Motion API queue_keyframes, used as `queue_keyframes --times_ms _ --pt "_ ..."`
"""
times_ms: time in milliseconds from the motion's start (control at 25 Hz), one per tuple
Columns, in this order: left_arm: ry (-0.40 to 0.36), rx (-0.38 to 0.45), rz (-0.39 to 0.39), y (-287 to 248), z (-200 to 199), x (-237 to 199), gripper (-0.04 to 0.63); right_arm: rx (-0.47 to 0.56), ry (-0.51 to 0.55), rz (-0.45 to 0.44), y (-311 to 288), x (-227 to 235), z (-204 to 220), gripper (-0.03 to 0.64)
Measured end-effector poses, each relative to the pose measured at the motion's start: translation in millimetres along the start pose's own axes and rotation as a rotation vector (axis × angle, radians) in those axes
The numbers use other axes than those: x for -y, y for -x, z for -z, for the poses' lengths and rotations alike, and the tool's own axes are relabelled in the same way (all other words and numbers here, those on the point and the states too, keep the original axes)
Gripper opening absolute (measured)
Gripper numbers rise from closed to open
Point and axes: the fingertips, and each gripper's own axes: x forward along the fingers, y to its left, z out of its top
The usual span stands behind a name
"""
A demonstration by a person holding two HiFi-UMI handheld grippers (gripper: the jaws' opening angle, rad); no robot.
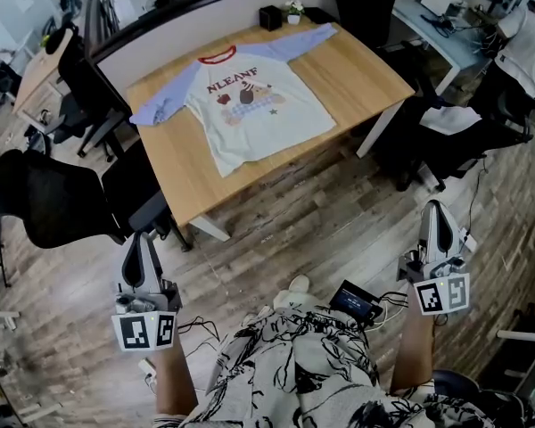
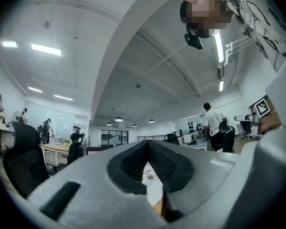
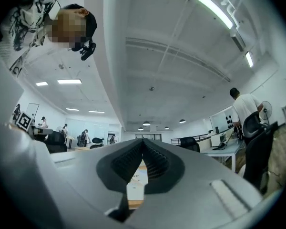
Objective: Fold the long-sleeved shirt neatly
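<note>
Folding not begun: shirt (image 1: 250, 105) laid flat on table (image 1: 366, 78) at 12 o'clock; left hand-held gripper (image 1: 143, 248) and right hand-held gripper (image 1: 435, 217) closed, empty.

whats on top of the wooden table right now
A long-sleeved shirt lies spread flat on the table; a black box and small plant stand at its far edge. Anything beneath the shirt is hidden.

The shirt (image 1: 250, 105) lying on the table (image 1: 357, 78) bears dark capital letters across its chest, reading roughly "NLEANF"; the last letters are uncertain.
</note>
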Motion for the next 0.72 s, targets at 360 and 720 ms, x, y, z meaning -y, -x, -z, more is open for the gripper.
queue_keyframes --times_ms 360,720 --pt "-0.035 -0.009 -0.005 -2 0 3 0.071 -0.019 0.004 0.01 2 -1 4 0.068" --pt "-0.024 -0.02 -0.089 -3 -2 -12 0.339 -0.039 0.007 0.02 -3 1 6 0.295"
